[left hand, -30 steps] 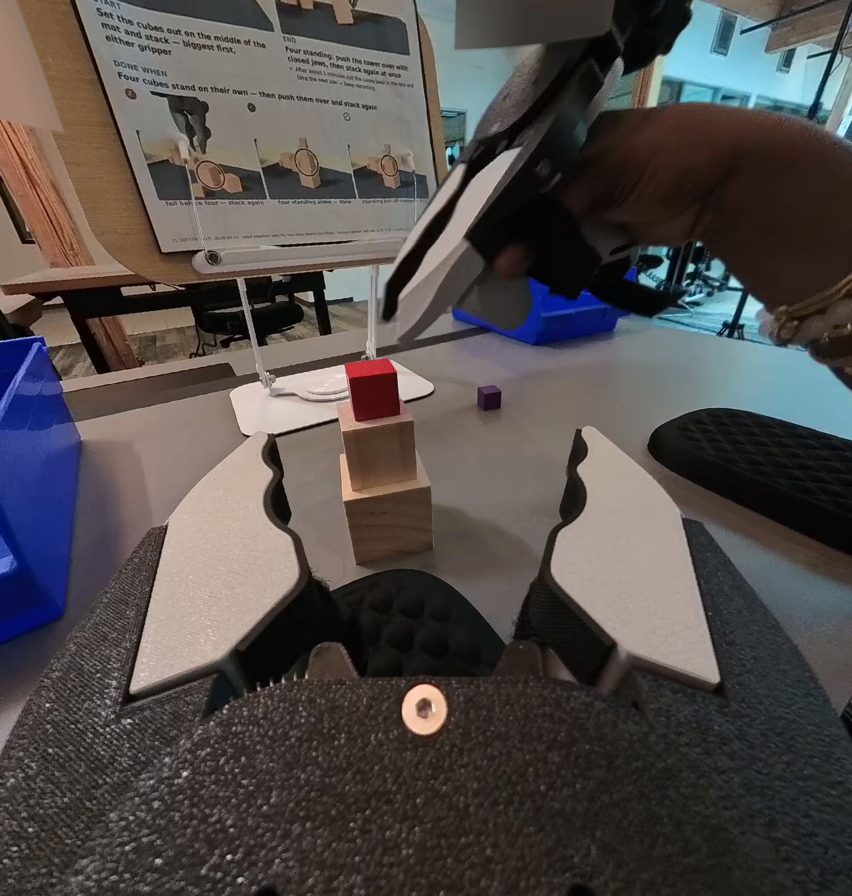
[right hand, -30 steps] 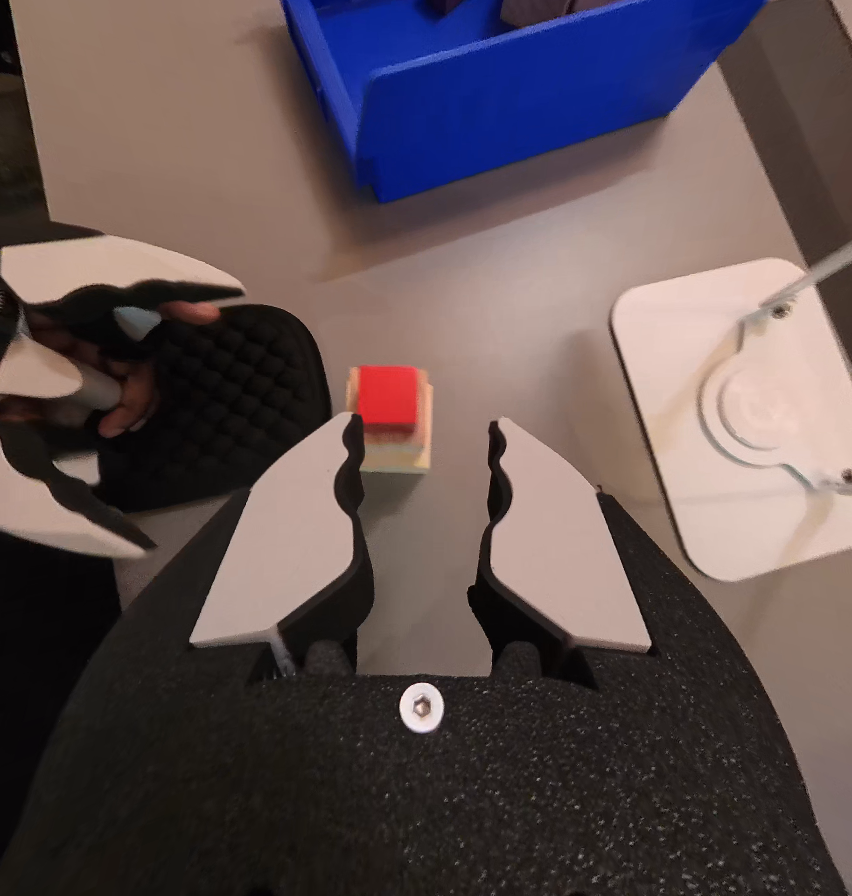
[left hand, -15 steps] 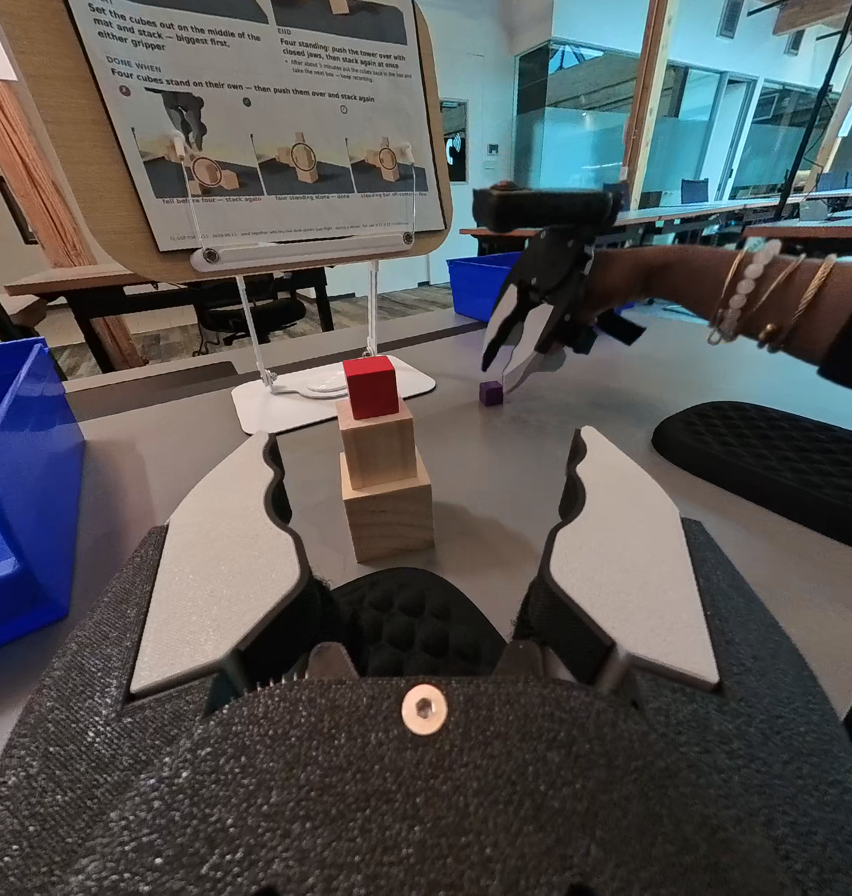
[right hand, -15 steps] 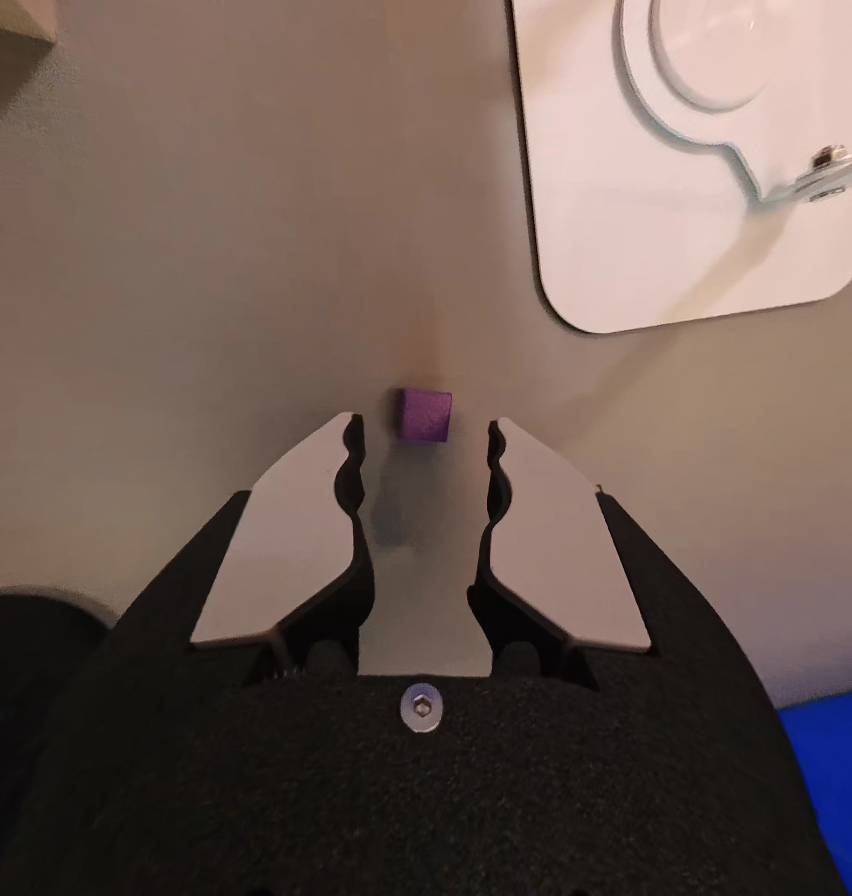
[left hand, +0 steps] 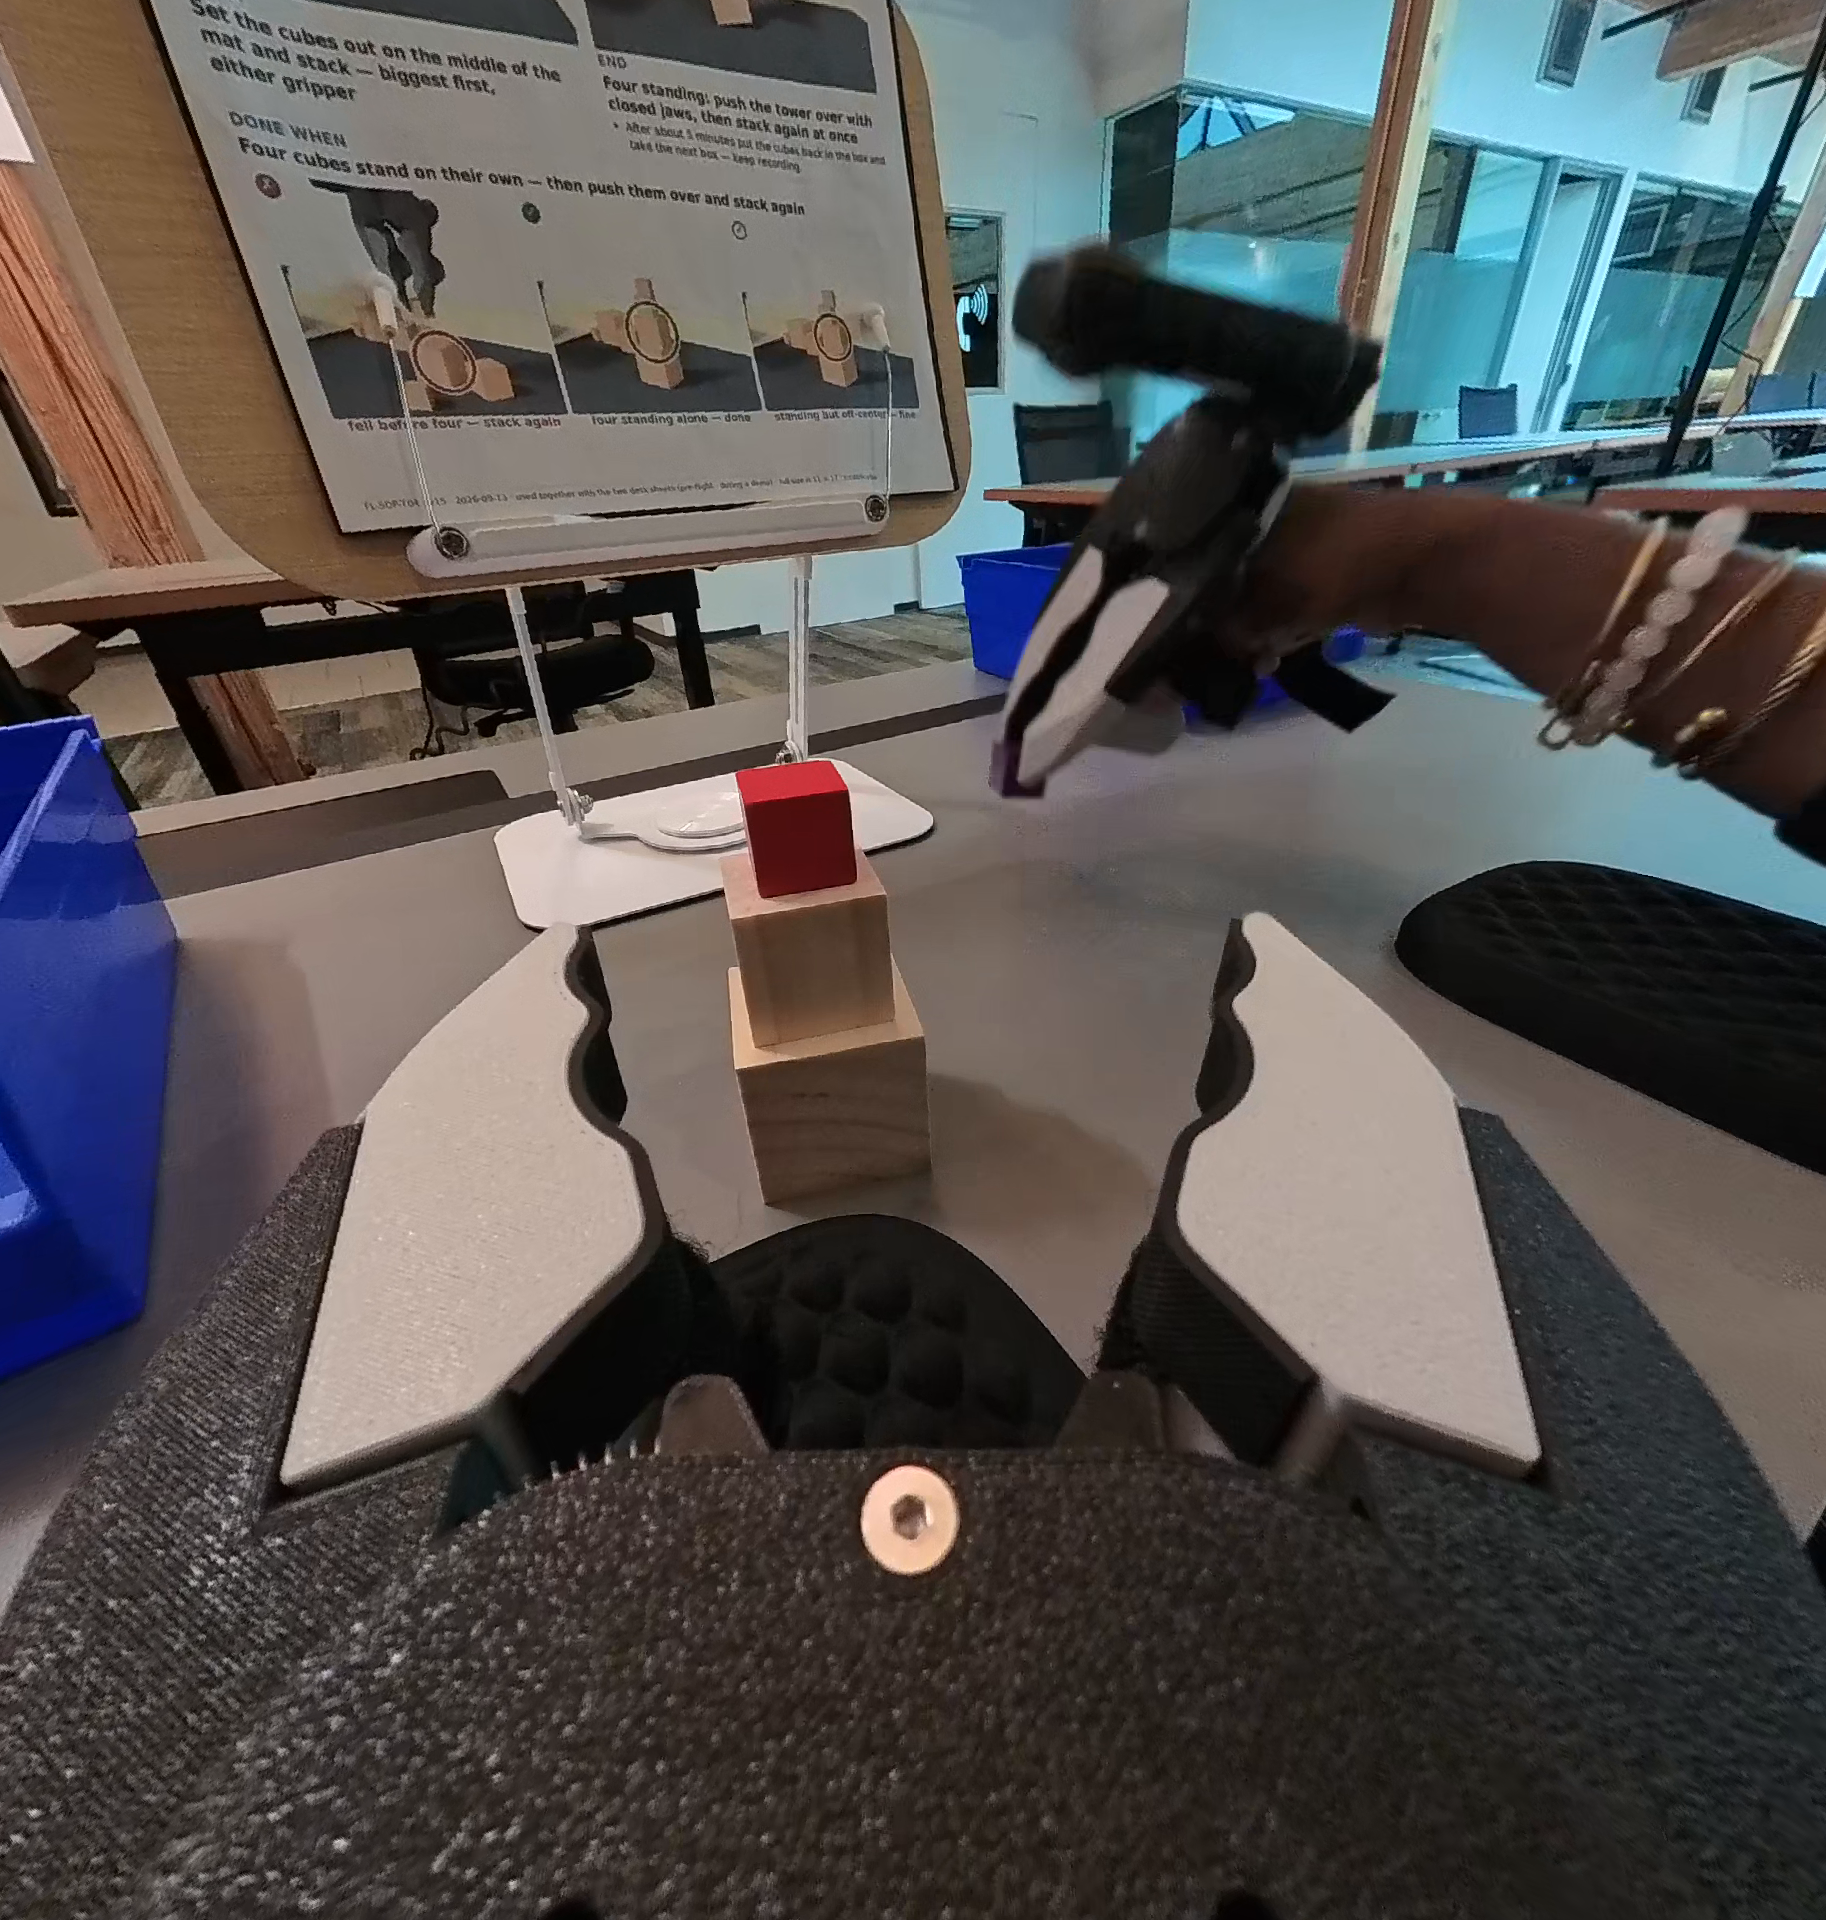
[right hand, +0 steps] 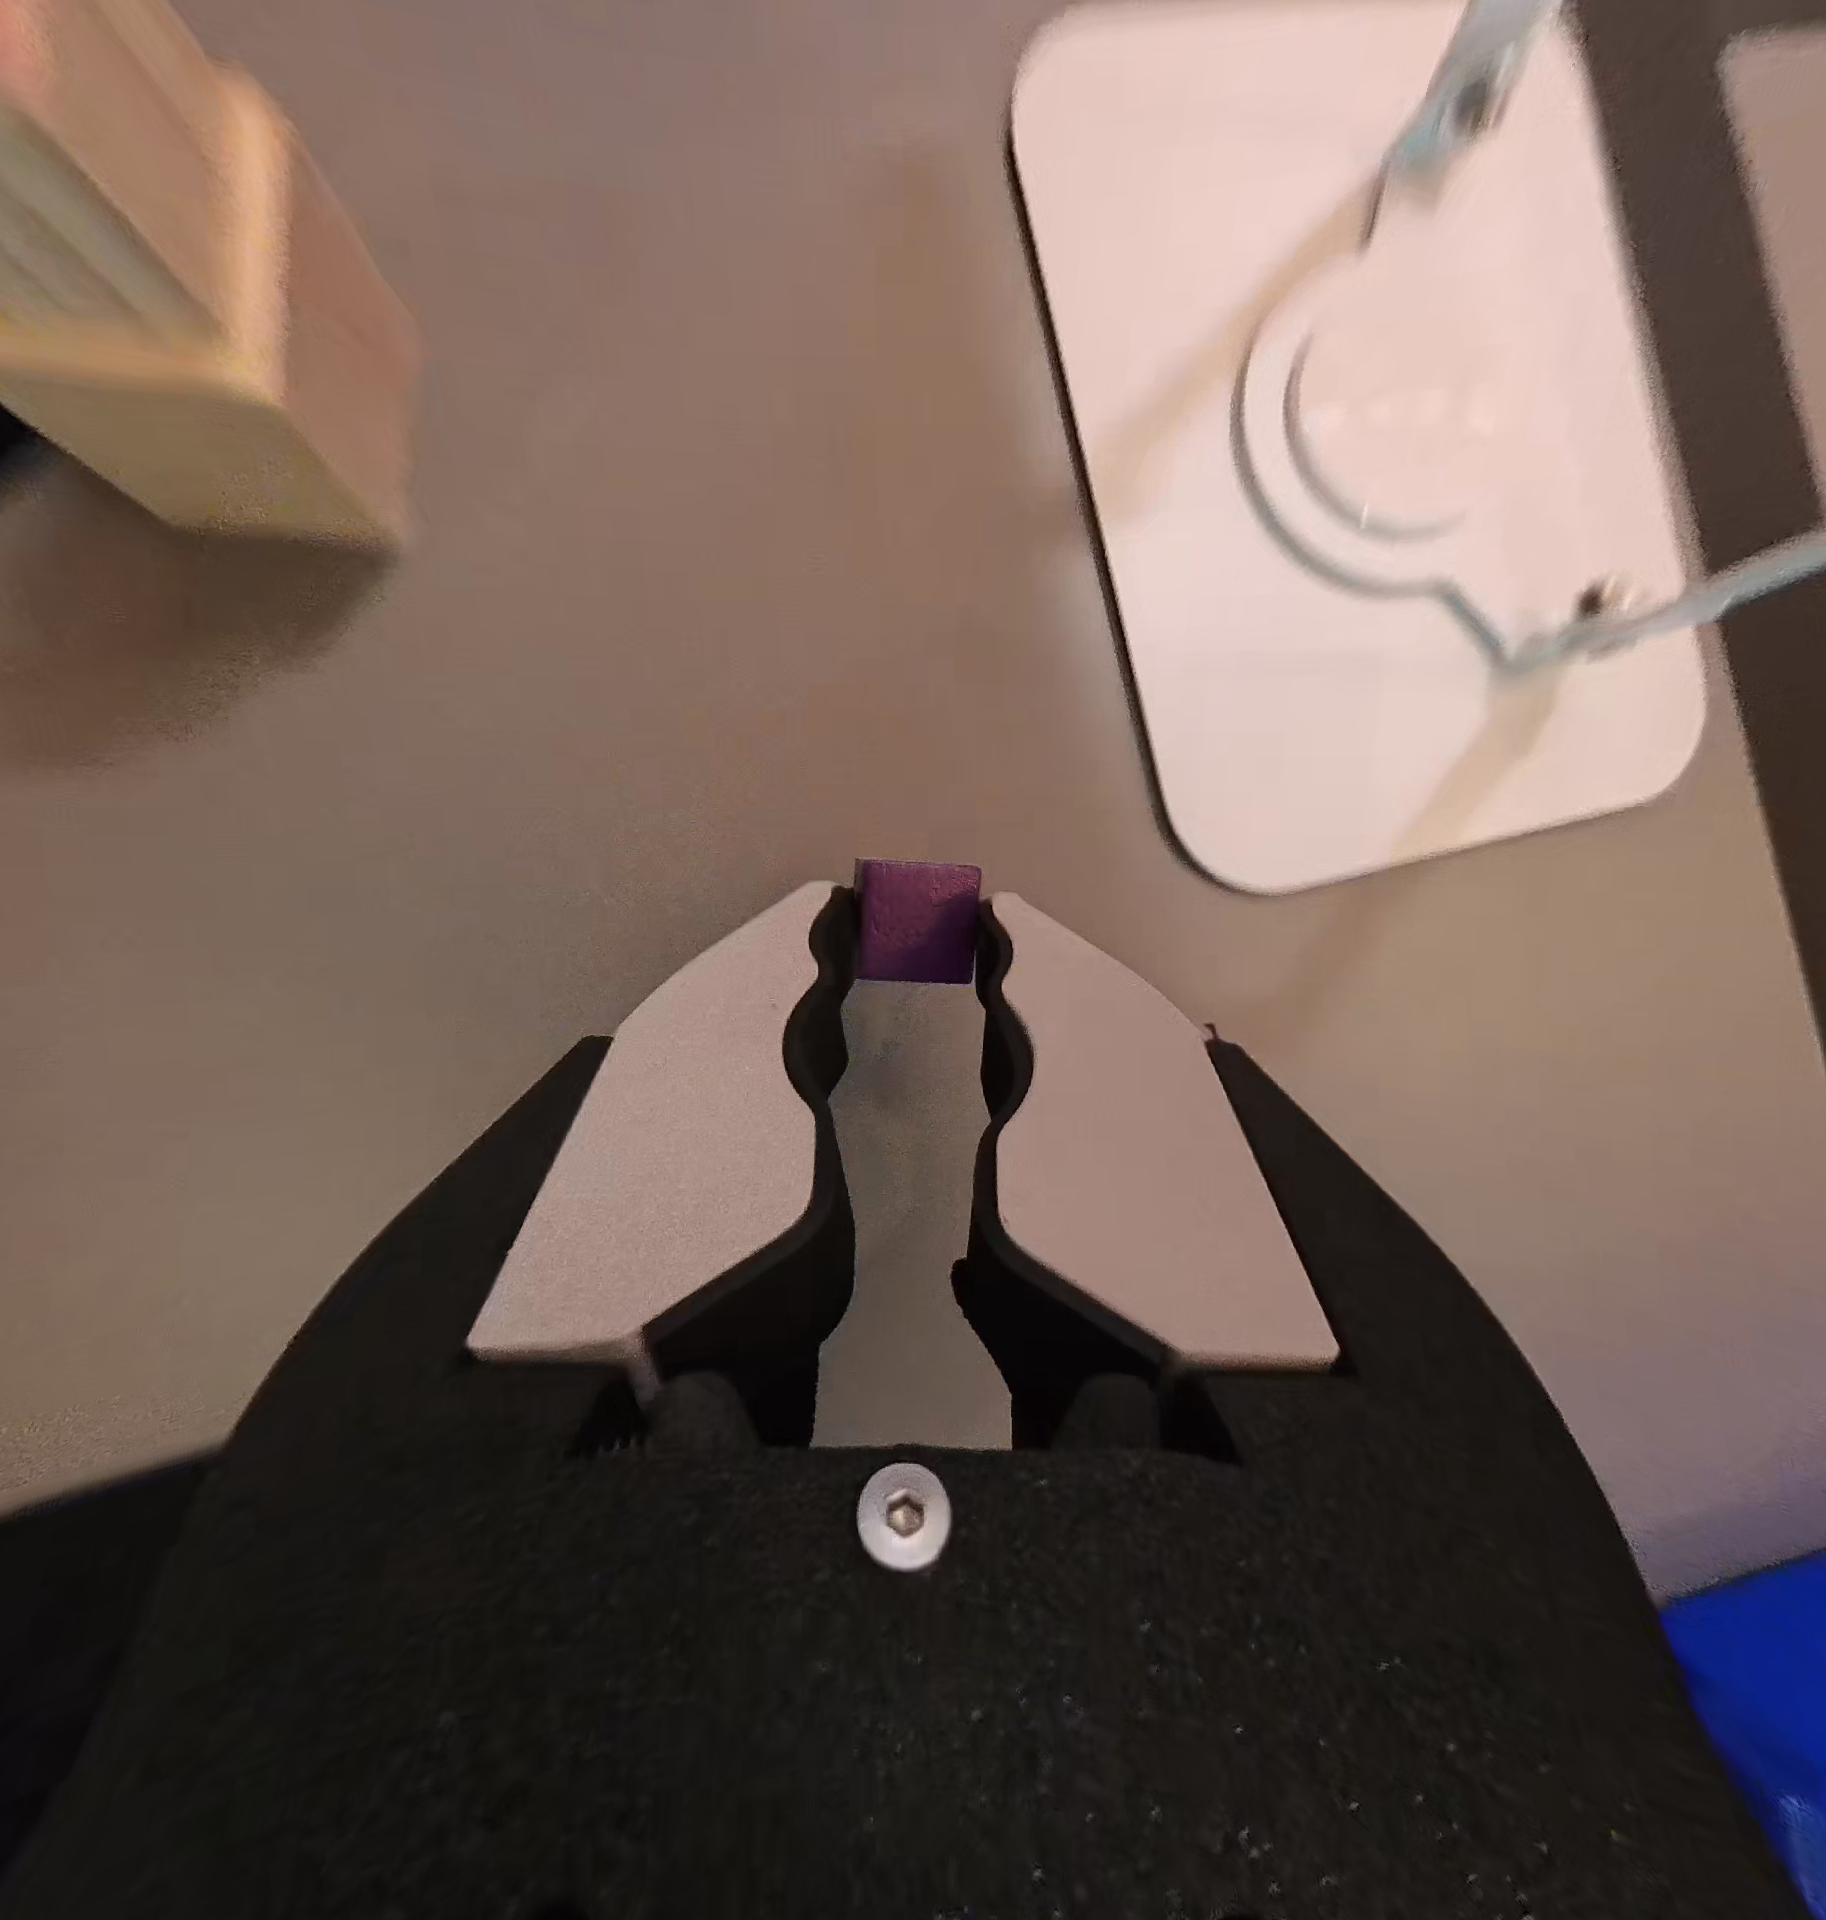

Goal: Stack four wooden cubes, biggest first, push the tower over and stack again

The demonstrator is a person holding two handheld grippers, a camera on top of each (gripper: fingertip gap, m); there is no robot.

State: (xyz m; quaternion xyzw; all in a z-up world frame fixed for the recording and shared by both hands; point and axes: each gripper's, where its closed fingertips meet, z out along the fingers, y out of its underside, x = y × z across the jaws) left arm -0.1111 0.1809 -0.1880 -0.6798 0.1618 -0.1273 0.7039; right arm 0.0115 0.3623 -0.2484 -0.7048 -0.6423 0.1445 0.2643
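1. My right gripper (right hand: 914,920) has its fingers clenched on a small purple cube (right hand: 914,923); both dark pads press on the cube's opposite sides at the very fingertips.
2. From the left wrist view I see that same right gripper (left hand: 1018,774) held in the air over the grey tabletop (left hand: 1096,935), fingertips pointing down and left, with the small purple cube (left hand: 1011,771) clear of the surface. The hand holding it wears several bracelets (left hand: 1678,644).
3. My left gripper (left hand: 909,1023) has its fingers released, spread wide, gripping nothing. It sits low near the tabletop's near edge, above a black quilted pad (left hand: 888,1340).
4. Just ahead of the left fingers stands a tower of three cubes: a large pale wooden cube (left hand: 836,1112) on the tabletop, a smaller pale wooden cube (left hand: 810,961) on it, and a red cube (left hand: 797,828) on top. No finger touches it.
5. Behind the tower a white flat stand base (left hand: 597,883) carries a printed instruction sheet (left hand: 576,260) on thin legs.
6. A blue plastic bin (left hand: 47,1039) sits at the tabletop's left edge; another black quilted pad (left hand: 1657,997) lies toward the right edge.
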